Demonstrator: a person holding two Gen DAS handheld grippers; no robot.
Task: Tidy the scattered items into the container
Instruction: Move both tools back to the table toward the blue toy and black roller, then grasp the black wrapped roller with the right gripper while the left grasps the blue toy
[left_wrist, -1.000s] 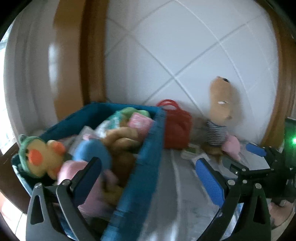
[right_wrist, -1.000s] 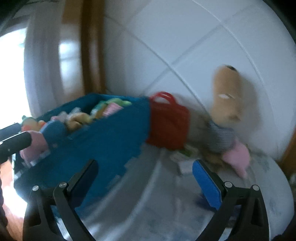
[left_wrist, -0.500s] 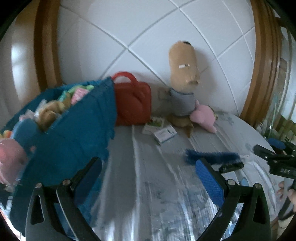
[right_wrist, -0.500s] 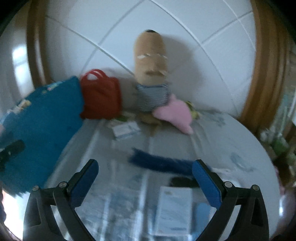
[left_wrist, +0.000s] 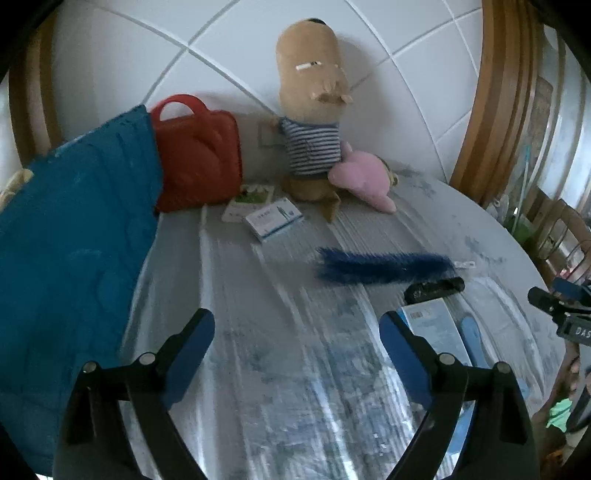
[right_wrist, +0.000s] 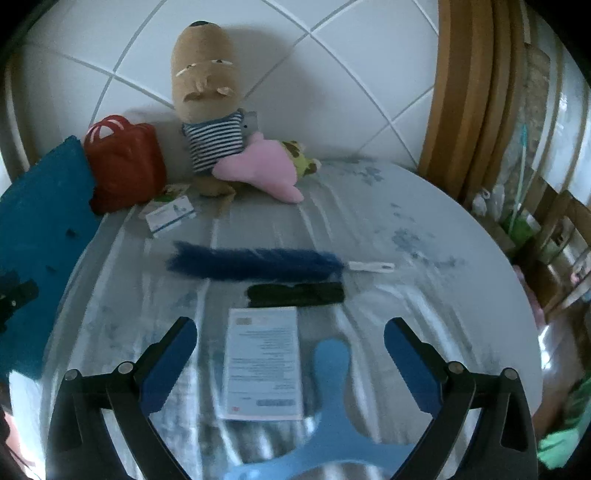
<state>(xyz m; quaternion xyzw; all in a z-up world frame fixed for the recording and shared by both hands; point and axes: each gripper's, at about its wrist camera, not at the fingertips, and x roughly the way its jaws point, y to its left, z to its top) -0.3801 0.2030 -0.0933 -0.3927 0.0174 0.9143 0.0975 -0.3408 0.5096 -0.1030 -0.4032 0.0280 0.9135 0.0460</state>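
Note:
The blue fabric basket (left_wrist: 74, 243) stands at the table's left; it also shows in the right wrist view (right_wrist: 40, 221). On the table lie a blue feather duster (right_wrist: 255, 264), a black bar (right_wrist: 295, 293), a white box (right_wrist: 264, 365) and a light blue flat piece (right_wrist: 328, 398). My right gripper (right_wrist: 290, 354) is open and empty just above the white box. My left gripper (left_wrist: 297, 350) is open and empty over bare table; the duster (left_wrist: 384, 266) and the white box (left_wrist: 436, 328) lie ahead to its right.
Against the tiled wall stand a red bag (left_wrist: 195, 155), a brown plush in a striped shirt (left_wrist: 314, 110) and a pink plush (left_wrist: 362, 177). Small white boxes (left_wrist: 273, 218) lie before them. The round table edge (right_wrist: 524, 280) curves at right, with wooden chairs beyond.
Both grippers swung right, away from the basket with its toys, toward the table's middle. The duster, black bar and white box came into view. Both jaws stayed open.

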